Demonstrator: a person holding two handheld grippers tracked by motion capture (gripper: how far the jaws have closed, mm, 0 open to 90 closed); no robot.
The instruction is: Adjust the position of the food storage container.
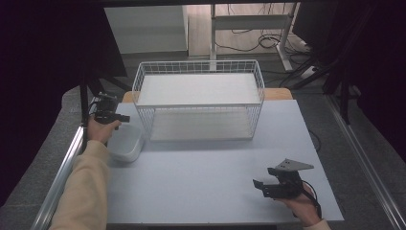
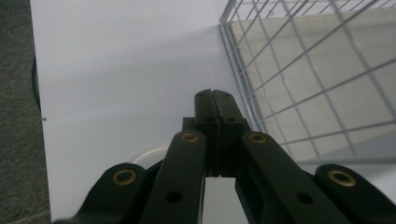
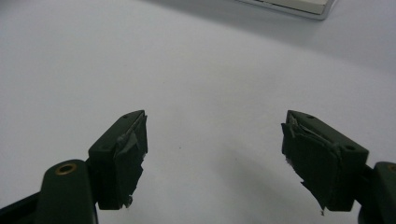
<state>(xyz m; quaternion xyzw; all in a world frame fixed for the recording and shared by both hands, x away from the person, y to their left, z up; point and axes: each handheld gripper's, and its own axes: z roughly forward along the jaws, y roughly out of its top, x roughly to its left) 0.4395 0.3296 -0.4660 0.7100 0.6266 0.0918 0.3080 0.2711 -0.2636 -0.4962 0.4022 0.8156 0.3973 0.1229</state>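
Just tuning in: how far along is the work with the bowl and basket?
Nothing looks done yet: the bowl sits on the table beside the wire basket. In hand: the left gripper hovers shut above the bowl, holding nothing. The right gripper rests open. Gripping and moving the bowl remain.

White bowl — upright, empty — beside wire basket.

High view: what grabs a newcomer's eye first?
The white two-tier wire basket rack at the far middle of the pale grey table dominates. At the table's left edge the left gripper hangs with its jaws pressed together above a white rounded plastic tub, nothing between them. Near the front right corner the right gripper rests with its jaws spread wide and empty.
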